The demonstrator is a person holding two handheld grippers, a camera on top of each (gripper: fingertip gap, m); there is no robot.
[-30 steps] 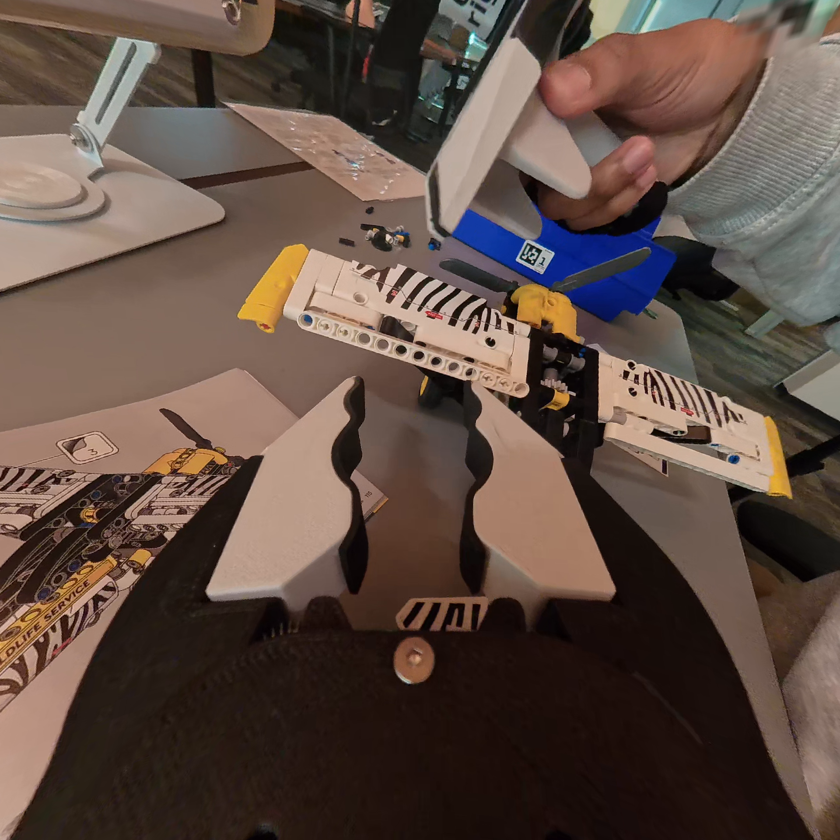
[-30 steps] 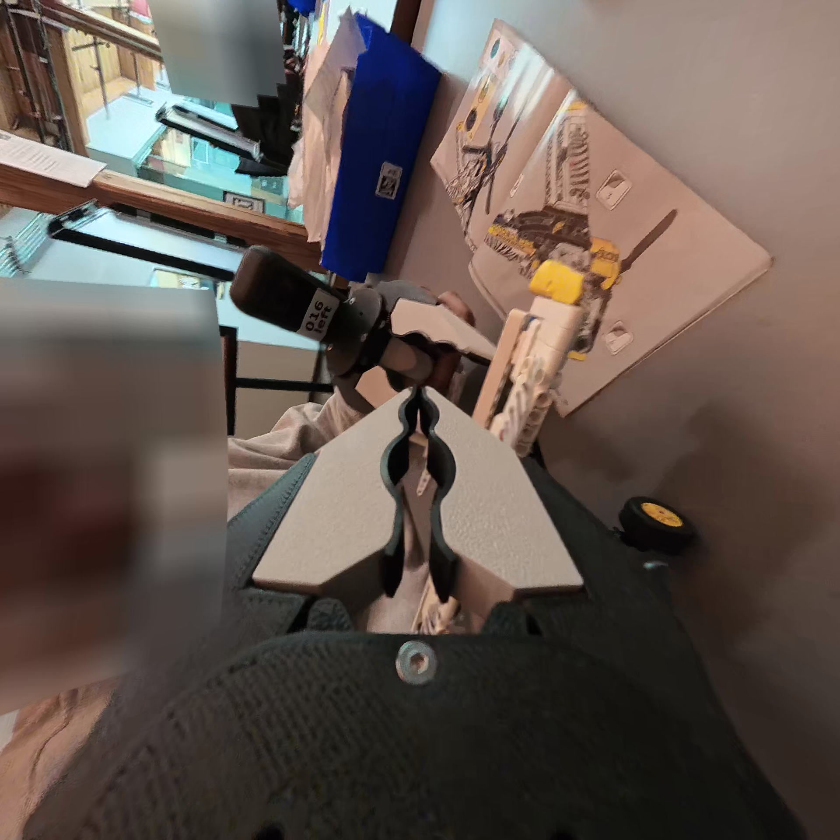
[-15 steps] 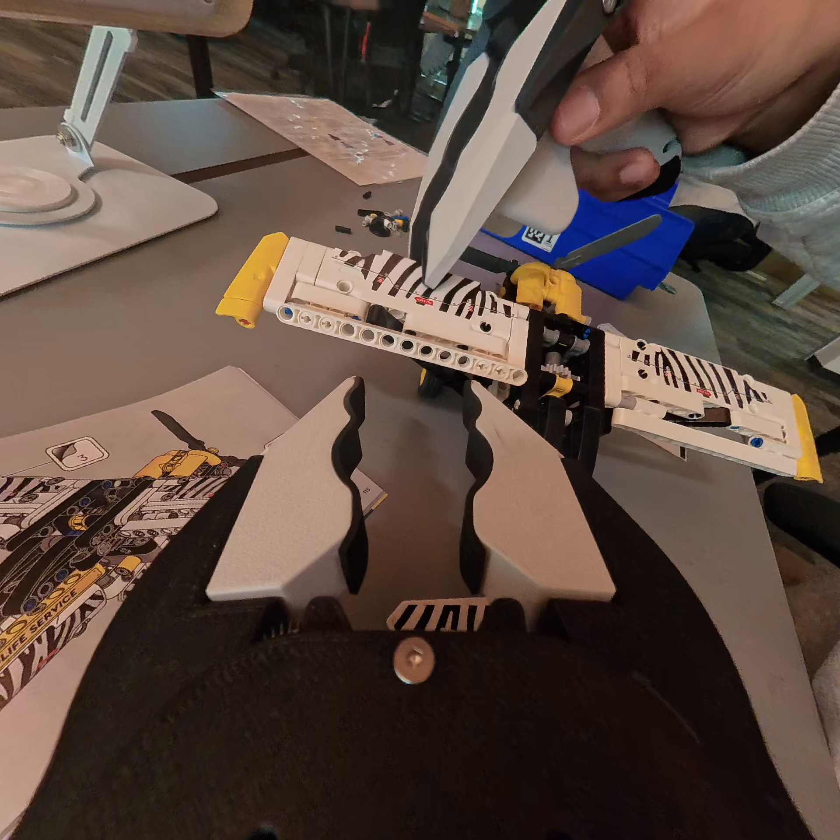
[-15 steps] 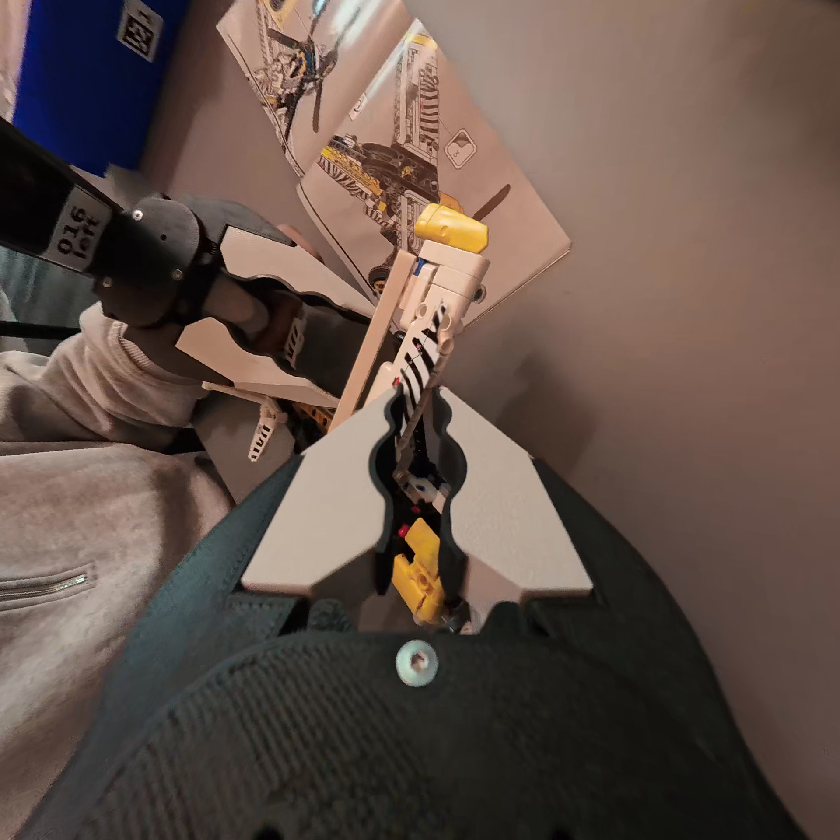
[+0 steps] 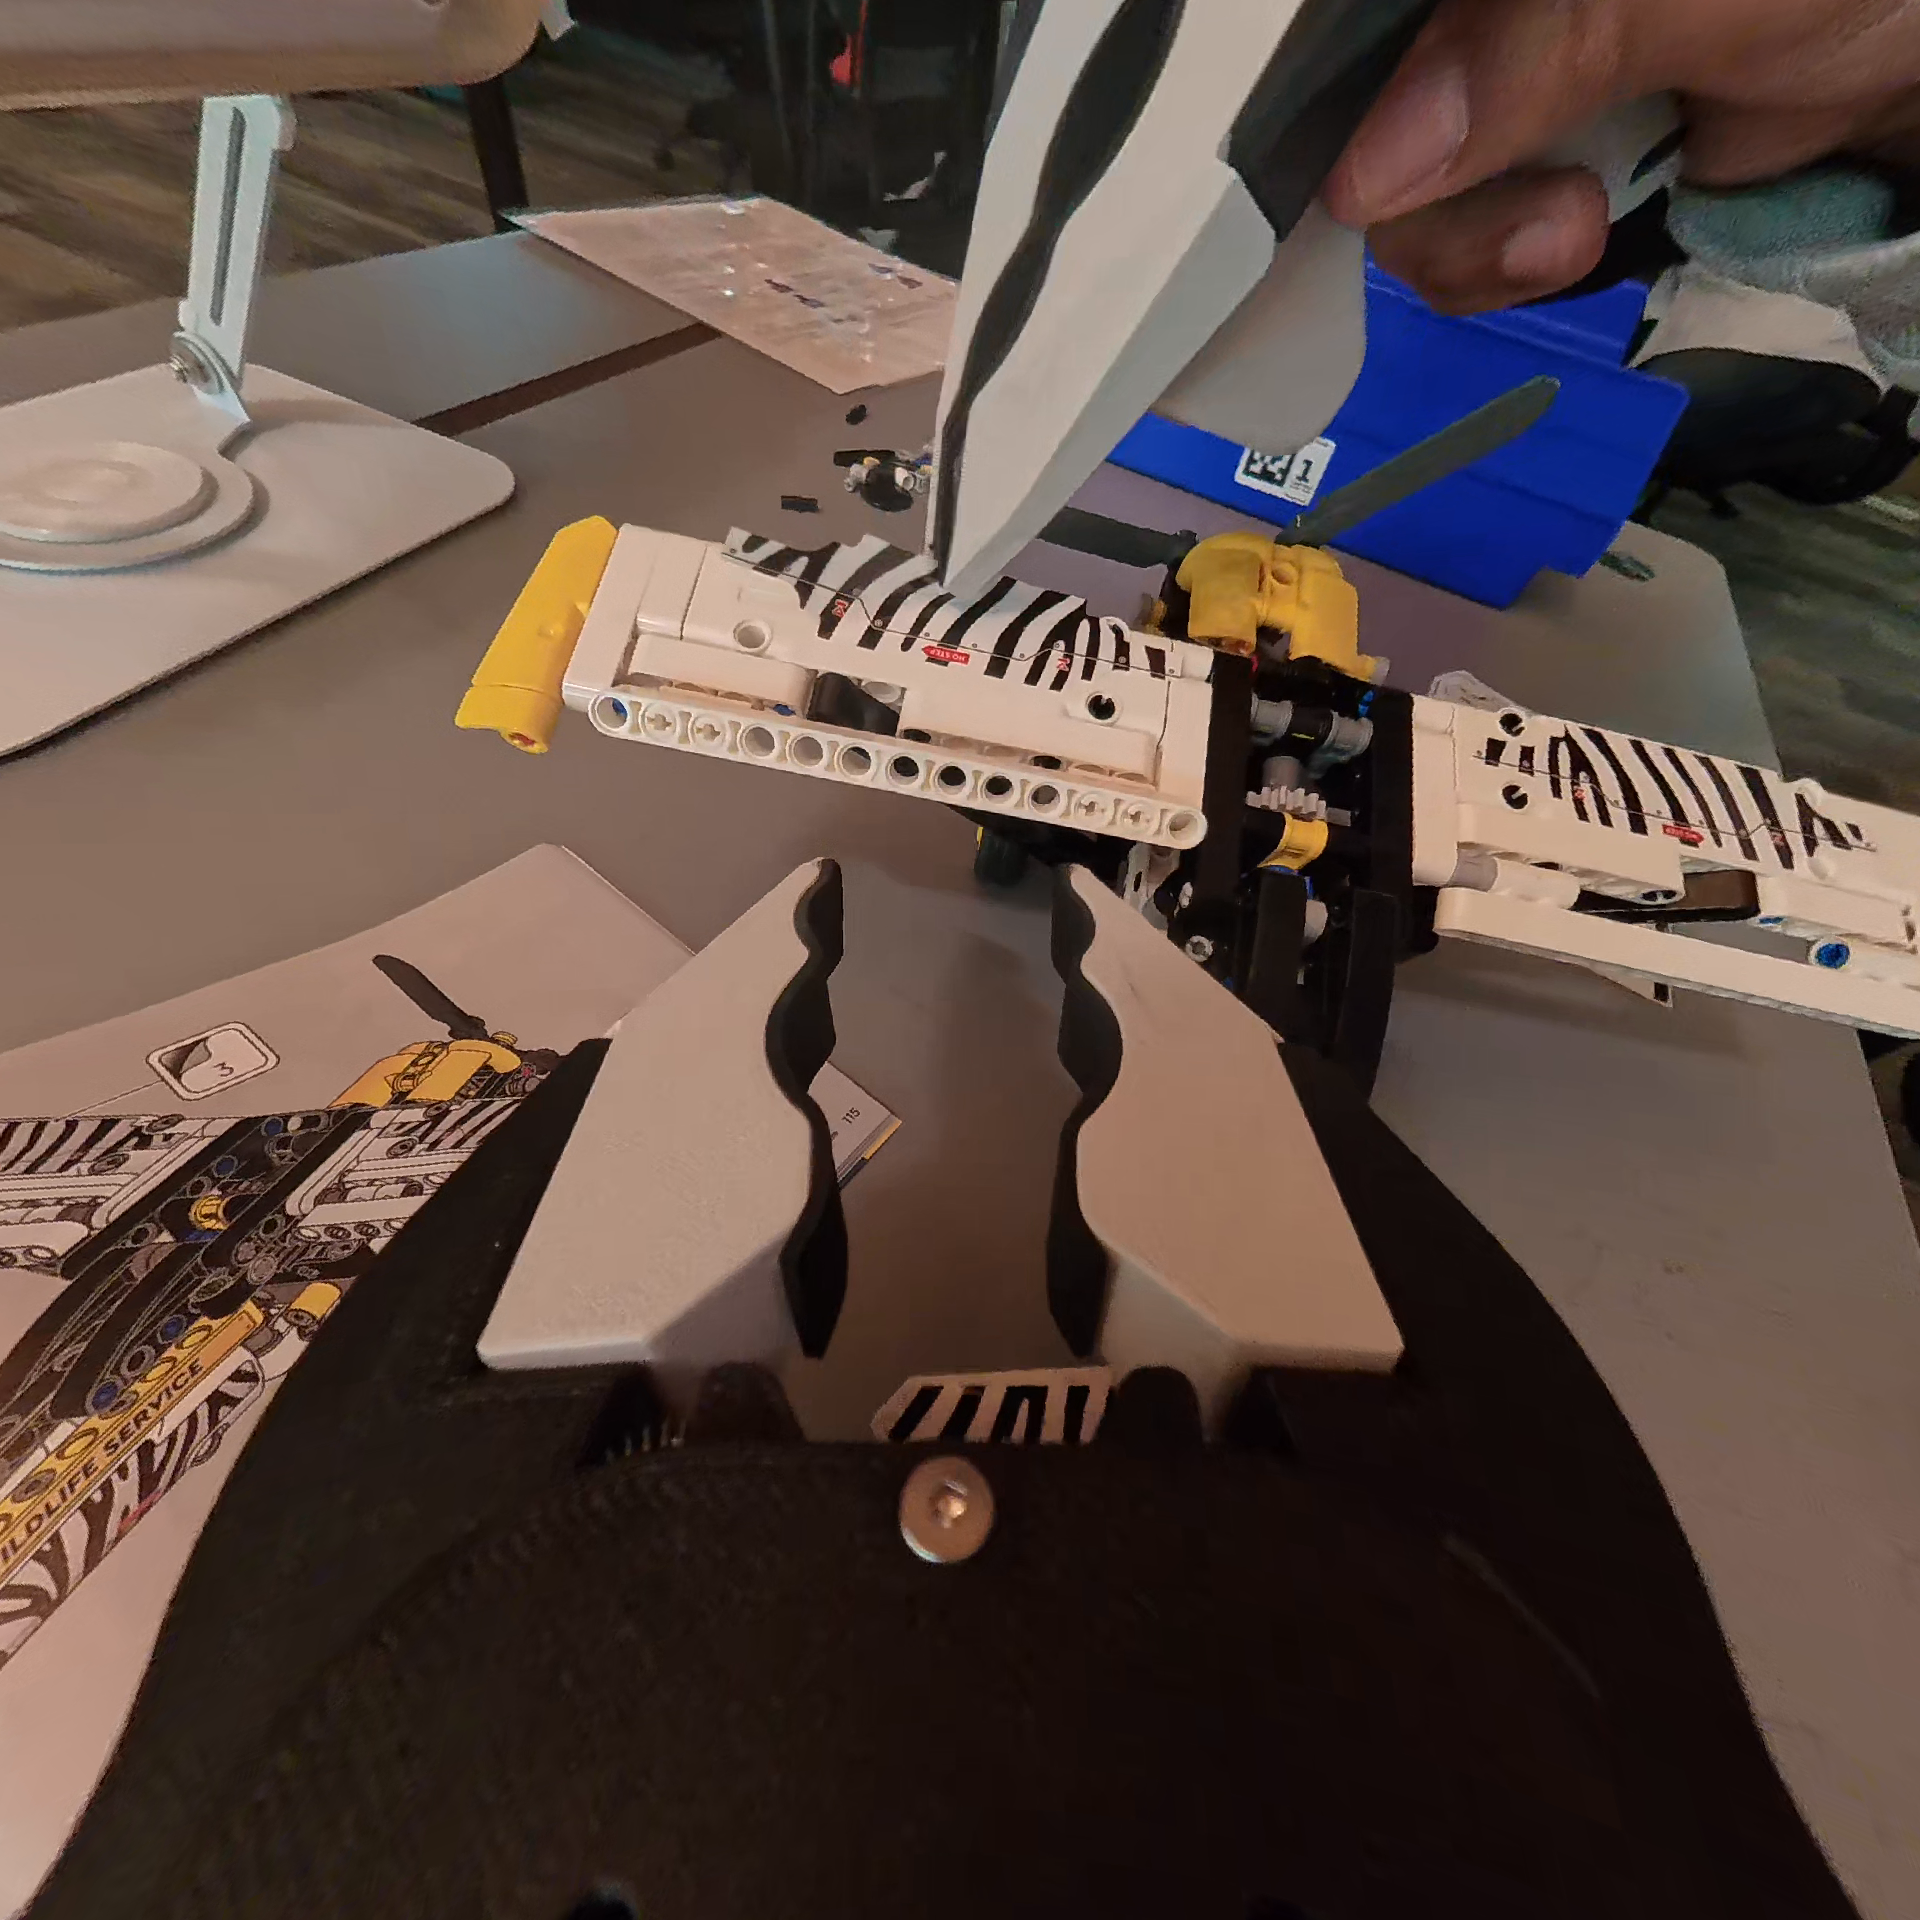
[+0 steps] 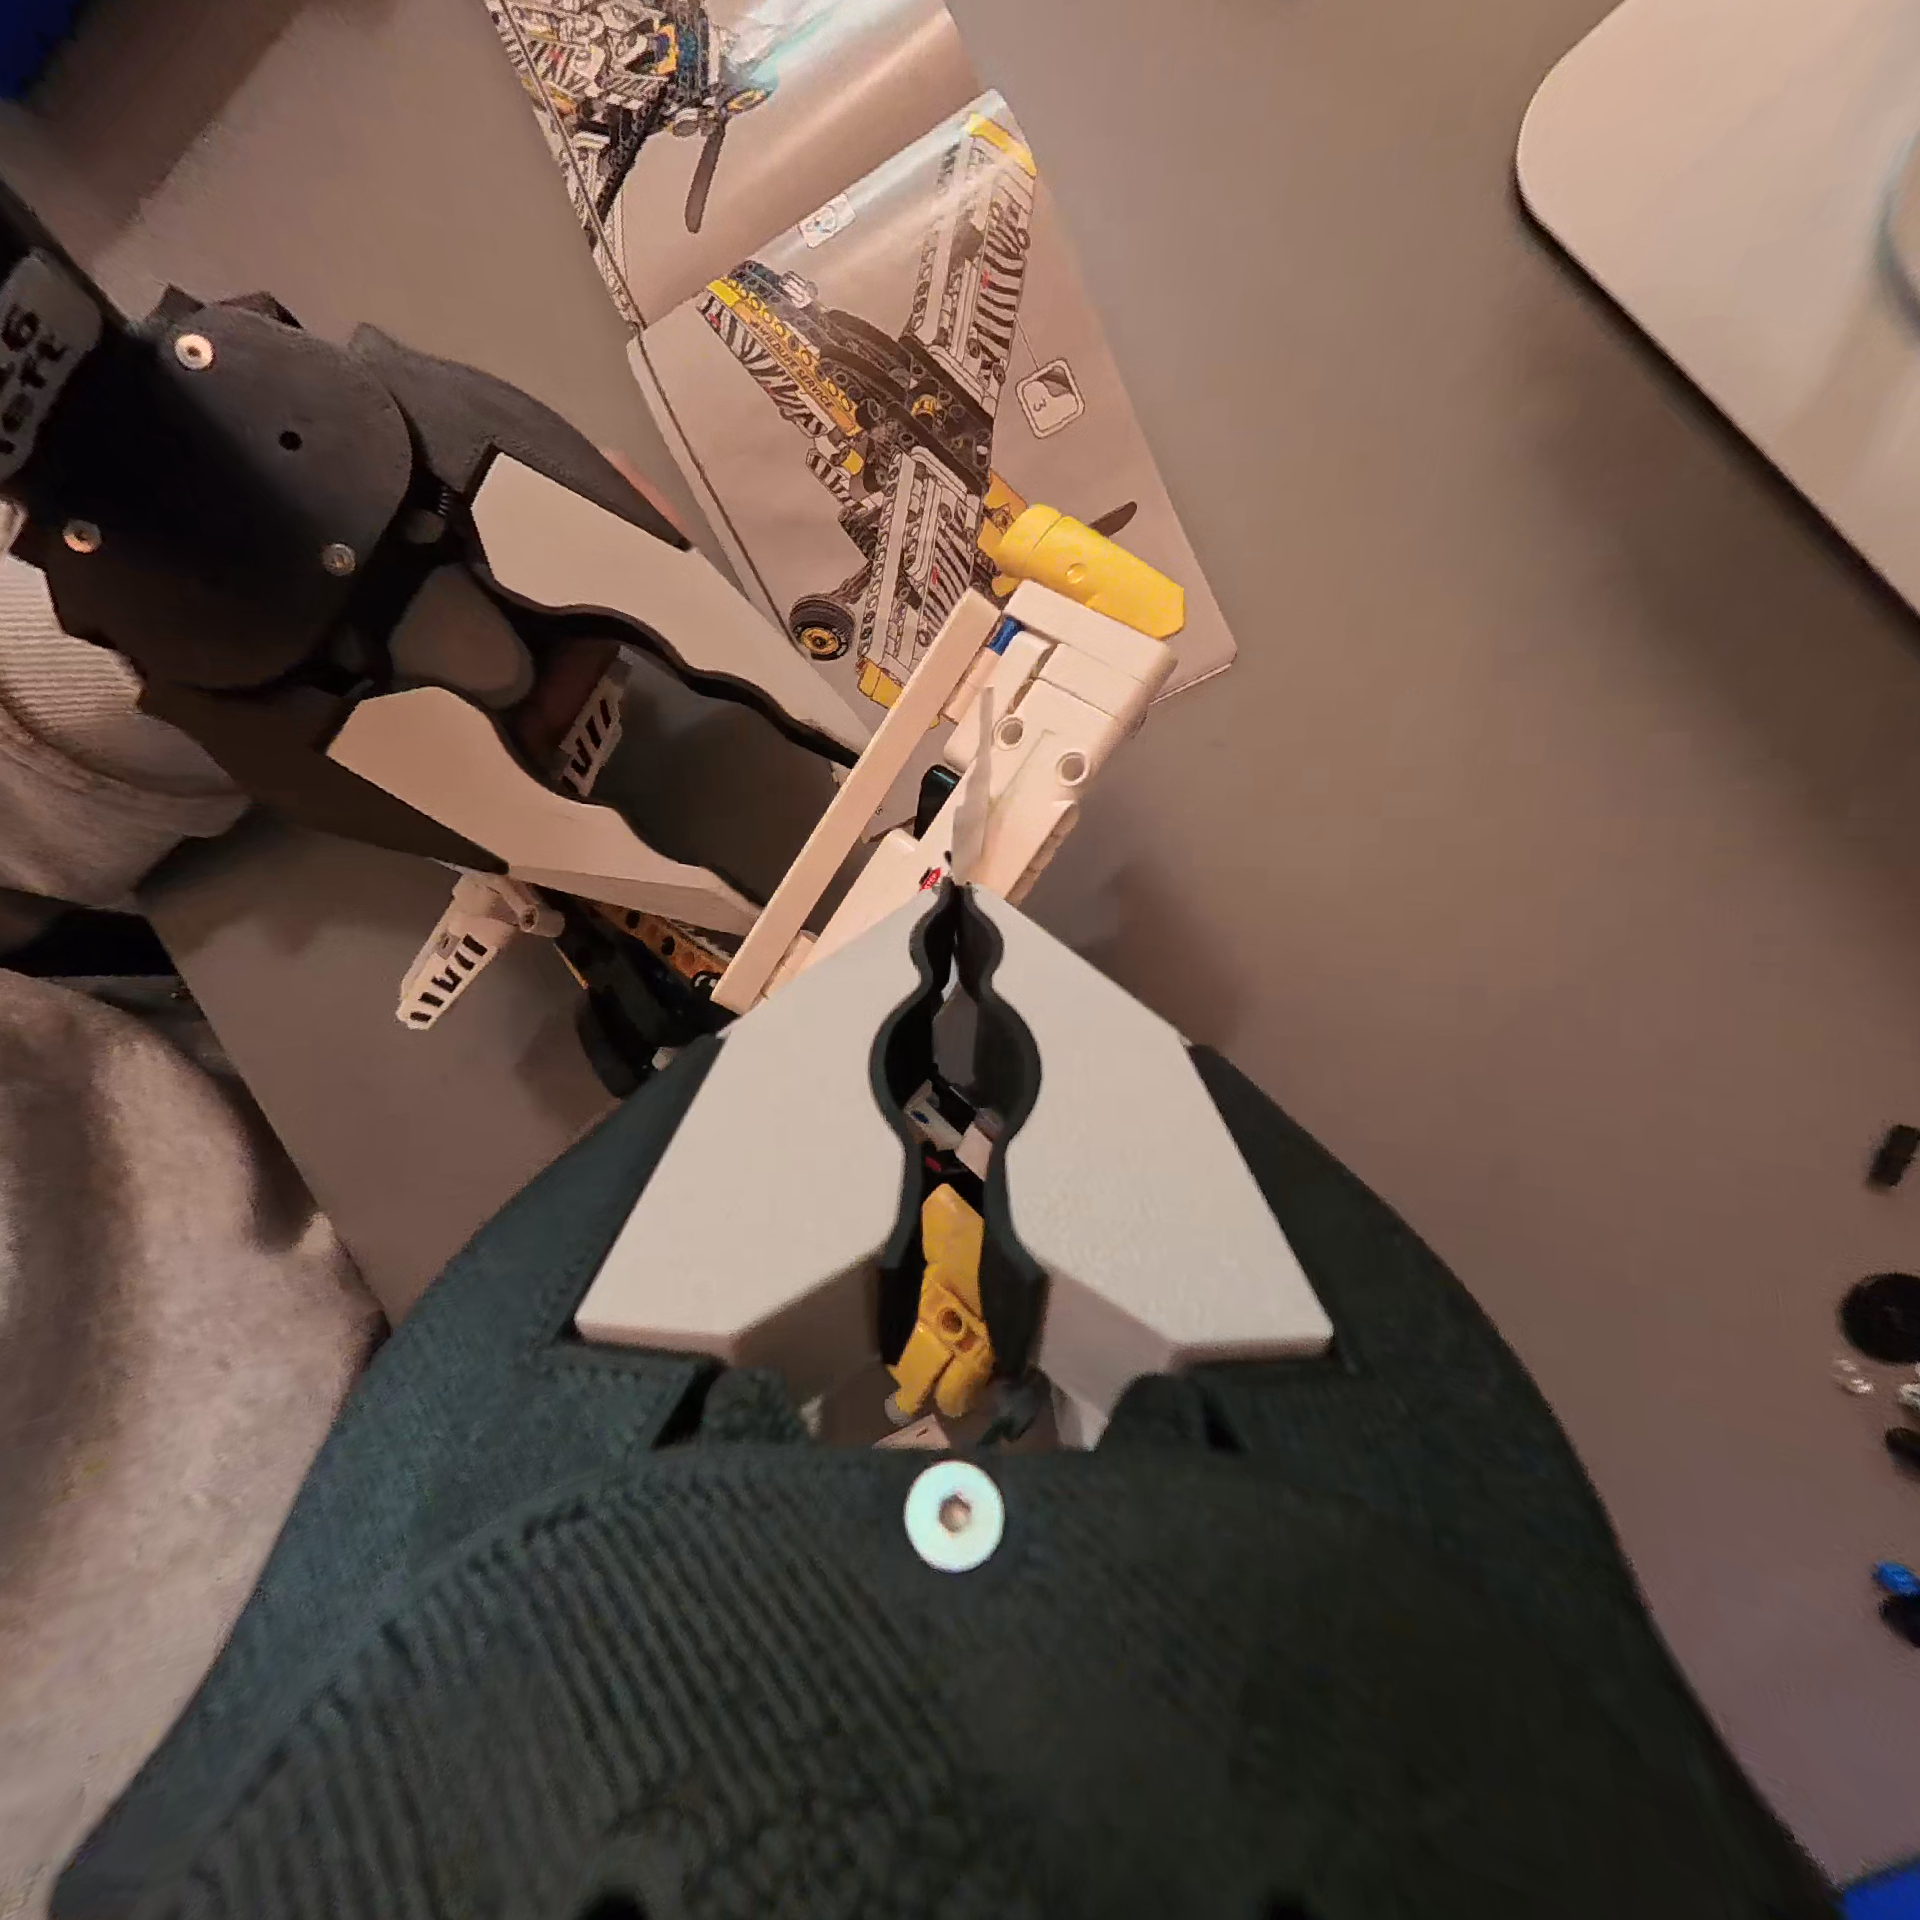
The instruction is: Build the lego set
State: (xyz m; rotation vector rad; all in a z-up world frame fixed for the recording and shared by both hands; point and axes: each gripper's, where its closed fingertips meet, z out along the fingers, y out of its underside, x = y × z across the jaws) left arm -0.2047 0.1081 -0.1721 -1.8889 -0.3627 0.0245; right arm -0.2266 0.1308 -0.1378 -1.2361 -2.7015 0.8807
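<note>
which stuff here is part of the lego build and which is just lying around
In the job: lego plane; right gripper, tips shut on its striped wing; left gripper, open; instruction booklet; loose small parts.

Lying about: blue bin; white stand.

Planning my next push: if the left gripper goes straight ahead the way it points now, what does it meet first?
Most likely the lego plane: its white holed beam and black centre frame lie directly ahead of the open left gripper, beyond a short stretch of bare table. Depth is unclear.
</note>
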